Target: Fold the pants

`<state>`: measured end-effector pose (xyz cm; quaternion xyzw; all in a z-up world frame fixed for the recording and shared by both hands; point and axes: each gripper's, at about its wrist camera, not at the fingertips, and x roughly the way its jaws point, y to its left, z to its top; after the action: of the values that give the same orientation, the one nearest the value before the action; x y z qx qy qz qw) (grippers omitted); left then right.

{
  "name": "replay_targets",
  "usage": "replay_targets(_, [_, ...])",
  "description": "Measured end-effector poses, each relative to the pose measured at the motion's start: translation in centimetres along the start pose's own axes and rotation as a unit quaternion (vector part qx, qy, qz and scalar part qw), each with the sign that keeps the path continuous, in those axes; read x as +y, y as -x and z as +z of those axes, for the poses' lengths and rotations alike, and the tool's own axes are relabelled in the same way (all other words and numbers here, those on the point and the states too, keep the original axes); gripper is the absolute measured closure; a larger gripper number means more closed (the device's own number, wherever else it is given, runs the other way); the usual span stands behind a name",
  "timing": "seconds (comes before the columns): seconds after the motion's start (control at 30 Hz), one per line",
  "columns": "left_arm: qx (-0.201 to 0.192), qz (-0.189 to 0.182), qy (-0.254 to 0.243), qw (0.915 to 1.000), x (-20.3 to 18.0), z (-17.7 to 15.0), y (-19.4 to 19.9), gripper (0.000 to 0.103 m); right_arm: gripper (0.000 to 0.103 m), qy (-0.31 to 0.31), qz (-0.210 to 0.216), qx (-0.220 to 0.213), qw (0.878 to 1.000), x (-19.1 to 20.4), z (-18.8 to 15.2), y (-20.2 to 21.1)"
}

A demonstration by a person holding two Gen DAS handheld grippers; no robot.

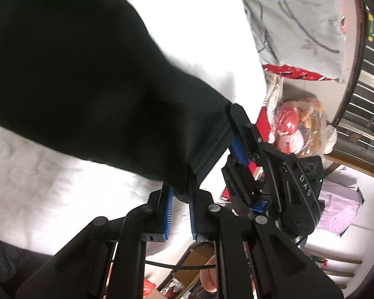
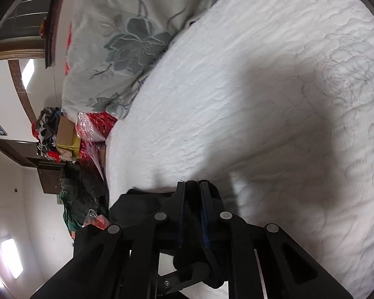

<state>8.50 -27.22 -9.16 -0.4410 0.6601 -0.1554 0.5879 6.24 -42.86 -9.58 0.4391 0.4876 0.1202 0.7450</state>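
The black pants (image 1: 87, 87) are hanging above a white quilted bed (image 1: 37, 186), stretched from the hem at lower right across to the upper left. The left gripper (image 1: 180, 204) is pinching a corner of the hem between its blue pads (image 1: 169, 206), jaws narrow. Just beside it, the right gripper (image 1: 239, 144) is clamping the same hem edge. In the right wrist view, that gripper (image 2: 193, 211) is closing tightly on dark cloth, probably the same hem. A flowered quilt (image 2: 127, 37) is lying at the far end of the bed.
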Motion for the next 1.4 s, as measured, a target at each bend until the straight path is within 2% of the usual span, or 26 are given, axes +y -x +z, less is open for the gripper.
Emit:
replay_targets(0.17, [-0.017,-0.022,0.005,0.9996,1.0,0.2,3.7,0.094,0.093,0.012,-0.004,-0.013,1.000,3.3,-1.5,0.0])
replay_targets(0.33, [-0.037,-0.044,0.019,0.9982,2.7,1.0,7.4,0.094,0.093,0.032,-0.004,-0.009,0.999,7.3,-3.1,-1.7])
replay_targets(0.57, [-0.066,-0.078,0.053,0.9933,5.9,3.0,12.4,0.094,0.093,0.048,0.000,0.011,0.999,12.8,-5.4,-5.9])
replay_targets(0.87, [-0.098,-0.108,0.109,0.9833,13.3,6.3,19.2,0.094,0.093,0.059,0.007,0.050,0.997,18.3,-8.1,-13.6])
replay_targets(1.03, [-0.120,-0.106,0.146,0.9763,17.3,8.2,21.5,0.094,0.093,0.063,-0.001,0.078,0.995,20.3,-9.9,-19.3])
replay_targets(1.1, [-0.125,-0.099,0.158,0.9746,18.7,8.9,22.1,0.094,0.088,0.061,-0.004,0.086,0.994,20.5,-10.5,-21.2])
replay_targets(1.2, [-0.133,-0.088,0.167,0.9730,19.8,9.4,22.8,0.093,0.087,0.069,-0.035,0.092,0.993,20.4,-11.1,-23.6])
replay_targets(1.27, [-0.142,-0.082,0.161,0.9731,19.8,9.5,23.6,0.093,0.086,0.074,-0.044,0.088,0.992,20.6,-11.2,-23.9])
replay_targets(1.33, [-0.146,-0.073,0.141,0.9764,19.6,9.5,24.8,0.093,0.083,0.075,-0.035,0.089,0.993,21.1,-11.2,-22.9])
replay_targets(1.4, [-0.155,-0.053,0.106,0.9808,18.8,9.1,26.1,0.084,0.082,0.084,-0.016,0.081,0.993,22.0,-11.2,-21.0])
